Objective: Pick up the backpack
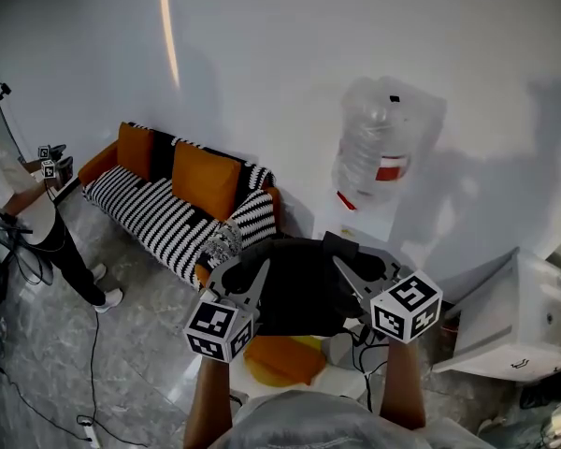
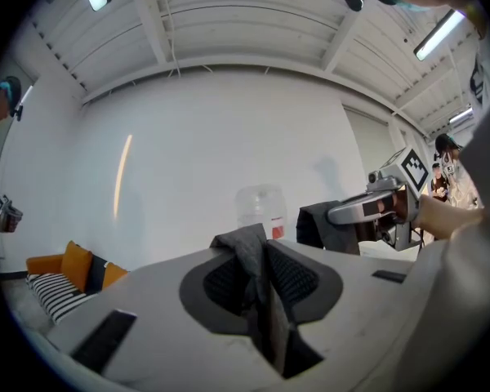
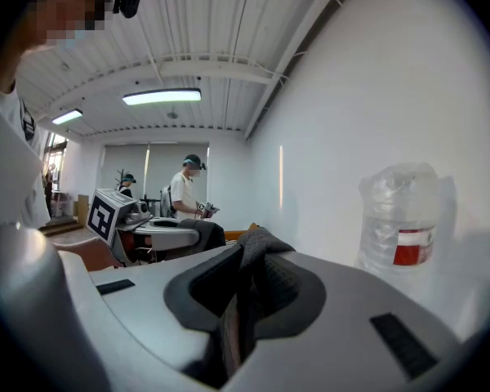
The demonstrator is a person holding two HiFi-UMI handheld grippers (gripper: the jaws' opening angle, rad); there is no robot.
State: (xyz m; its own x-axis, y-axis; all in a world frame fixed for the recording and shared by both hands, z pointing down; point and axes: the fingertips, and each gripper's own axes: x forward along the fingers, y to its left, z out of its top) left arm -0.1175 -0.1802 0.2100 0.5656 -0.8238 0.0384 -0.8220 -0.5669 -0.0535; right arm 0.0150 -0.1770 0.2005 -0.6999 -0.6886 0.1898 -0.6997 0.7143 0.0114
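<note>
**Grippers clamped on the backpack from both sides**

Left gripper [image 1: 260, 271] and right gripper [image 1: 341, 267] are seen close under the head view, angled inward toward each other, with the backpack [image 1: 299, 297] caught between them. Each pair of jaws is closed narrow on a fold of dark fabric [image 2: 251, 251], as each gripper view confirms. The bag is held up in front of the person, above the floor [image 1: 122, 363] and an orange object whose kind cannot be told. A striped sofa [image 1: 168, 204] stands well behind it. Its long axis is judged to run side to side, from one gripper to the other, with the body sagging below the two pinch points. The top edge is taken to point upward. Neither hand is nearer, since both are already on the bag.
</note>
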